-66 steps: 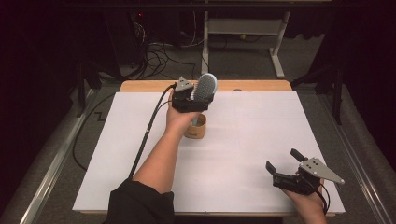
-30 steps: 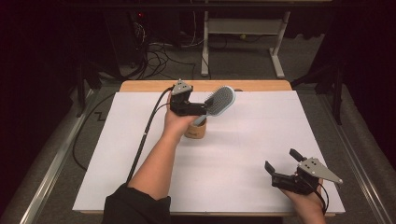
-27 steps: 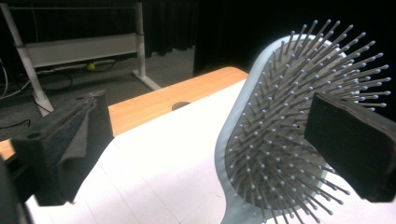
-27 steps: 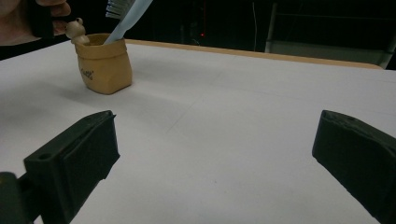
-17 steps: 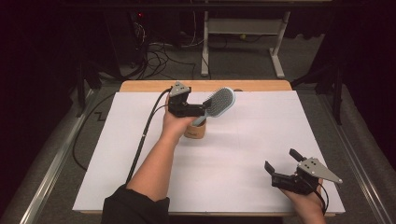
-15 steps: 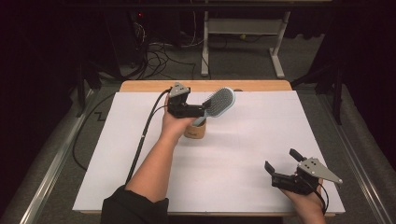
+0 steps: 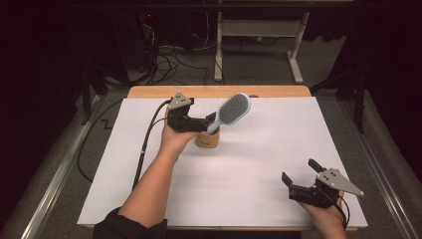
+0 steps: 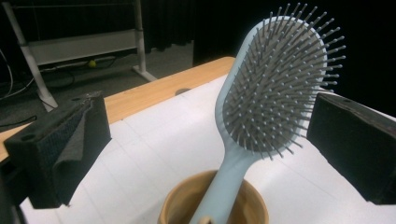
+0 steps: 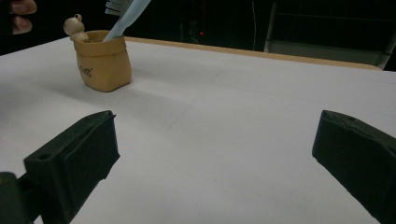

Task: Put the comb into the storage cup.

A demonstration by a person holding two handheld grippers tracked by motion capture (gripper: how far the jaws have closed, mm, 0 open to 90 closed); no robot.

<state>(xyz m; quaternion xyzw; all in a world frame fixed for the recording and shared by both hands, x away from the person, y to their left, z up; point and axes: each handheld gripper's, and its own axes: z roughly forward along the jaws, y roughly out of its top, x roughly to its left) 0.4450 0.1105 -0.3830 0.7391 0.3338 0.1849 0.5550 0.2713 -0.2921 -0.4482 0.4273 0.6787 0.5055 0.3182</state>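
One white tabletop [image 7: 259, 164] (wooden edge), dark room

The high view looks forward and down over the whole white-covered surface [image 7: 259, 164]. The left gripper view sits close above the small tan cup [image 8: 215, 205], facing the far wooden edge. The right gripper view looks low across the surface, sharing that cup [image 9: 102, 60], farther off.

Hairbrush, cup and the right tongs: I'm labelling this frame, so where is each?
hairbrush [image 8: 275, 88]: left gripper view, on the bristle pad.
cup [image 9: 103, 63]: right gripper view, on its tan side wall.
right tongs [image 7: 303, 178]: high view, midway between the two tips.
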